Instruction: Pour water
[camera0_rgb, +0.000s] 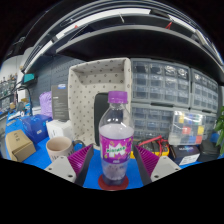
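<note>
My gripper (115, 165) stands open around the clear purple-capped plastic bottle (116, 140), upright on the blue desk (40, 158), ready to grasp it for pouring.

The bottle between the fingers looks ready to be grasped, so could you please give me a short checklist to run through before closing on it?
1. Bottle stands between the fingers: ok, roughly centred.
2. Bottle upright on the blue table: ok.
3. Fingers of the gripper pressing on the bottle: not ok; a gap shows at each side, so it is open.
4. Purple cap removed for pouring: not ok; it is on the bottle.
5. Vessel to pour into: ok; a paper cup stands upright left of the bottle.
6. Water level in the bottle: cannot tell.
</note>
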